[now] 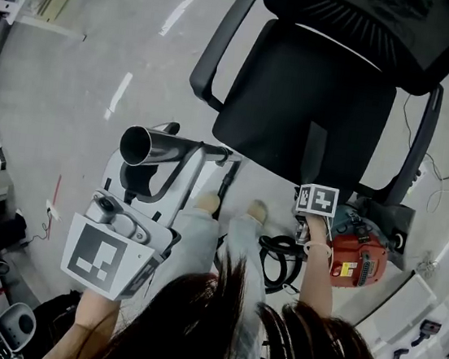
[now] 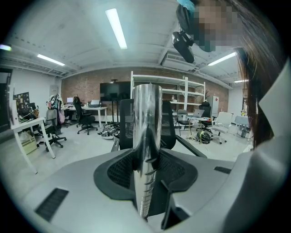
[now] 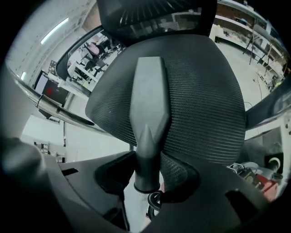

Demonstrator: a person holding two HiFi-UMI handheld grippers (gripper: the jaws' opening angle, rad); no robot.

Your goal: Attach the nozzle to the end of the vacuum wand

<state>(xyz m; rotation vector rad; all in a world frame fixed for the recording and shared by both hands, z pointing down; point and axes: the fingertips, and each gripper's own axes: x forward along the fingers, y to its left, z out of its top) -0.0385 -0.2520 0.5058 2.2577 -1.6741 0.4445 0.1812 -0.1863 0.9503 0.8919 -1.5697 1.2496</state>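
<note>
In the head view, at 8 o'clock, your left gripper (image 1: 173, 164) is clamped on the chrome vacuum wand (image 1: 148, 146), whose open end faces up toward the camera. At 4 o'clock your right gripper (image 1: 315, 188) sits at the front edge of the black office chair (image 1: 300, 102), holding the dark nozzle (image 1: 315, 150), which barely stands out from the seat. Wand and nozzle are well apart, not joined. A red vacuum body (image 1: 357, 262) lies on the floor just beside the right gripper, with a black ribbed hose (image 1: 279, 260) coiled next to it. In the left gripper view, the wand rises from centre toward 12 o'clock, both jaws pressed against its sides. In the right gripper view, the jaws pinch the nozzle just above its round collar at 6 o'clock. Its flat tip points to 12 o'clock, in front of the chair's mesh.
</note>
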